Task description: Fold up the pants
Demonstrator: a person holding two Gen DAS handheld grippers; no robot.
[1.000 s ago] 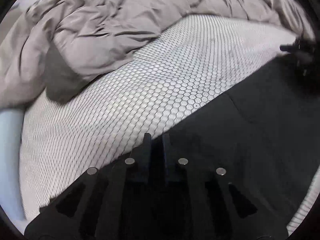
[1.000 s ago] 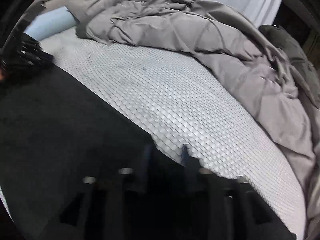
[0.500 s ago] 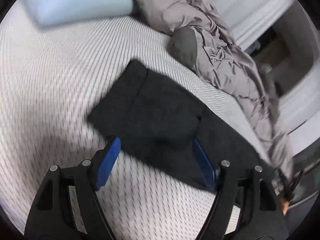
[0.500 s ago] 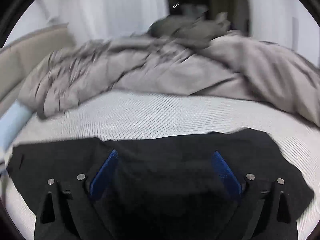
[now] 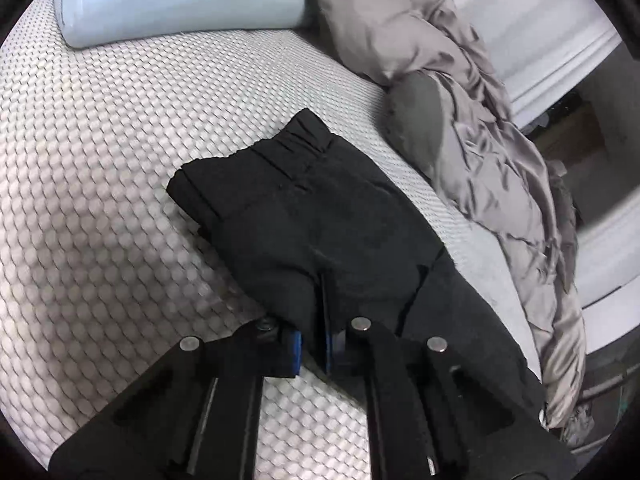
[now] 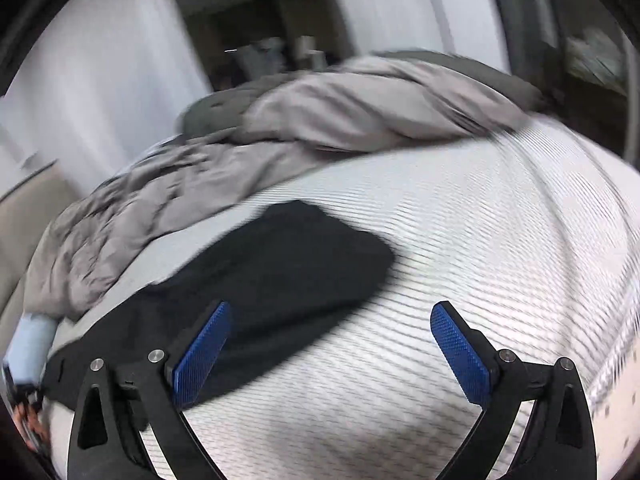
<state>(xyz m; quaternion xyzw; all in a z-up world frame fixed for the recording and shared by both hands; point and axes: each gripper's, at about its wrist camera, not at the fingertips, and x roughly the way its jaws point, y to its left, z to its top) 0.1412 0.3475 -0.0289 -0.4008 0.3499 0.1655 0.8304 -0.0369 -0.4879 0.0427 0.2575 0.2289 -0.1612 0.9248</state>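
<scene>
The black pants (image 5: 320, 208) lie folded on the white textured mattress (image 5: 100, 160), elastic waistband at the far end. My left gripper (image 5: 314, 316) is shut on the near edge of the pants, fabric pinched between its blue pads. In the right wrist view the pants (image 6: 280, 272) stretch from lower left to centre. My right gripper (image 6: 332, 344) is open and empty; its left finger (image 6: 200, 356) hovers over the pants' edge, its right finger (image 6: 460, 352) over bare mattress.
A crumpled grey duvet (image 5: 460, 80) lies along the far side of the bed, also in the right wrist view (image 6: 320, 120). A light blue pillow (image 5: 180, 0) sits at the head. The bed edge and room lie beyond.
My left gripper has closed on the pants' near edge; half a second ago it was open. My right gripper stays open and has swung right, off the pants.
</scene>
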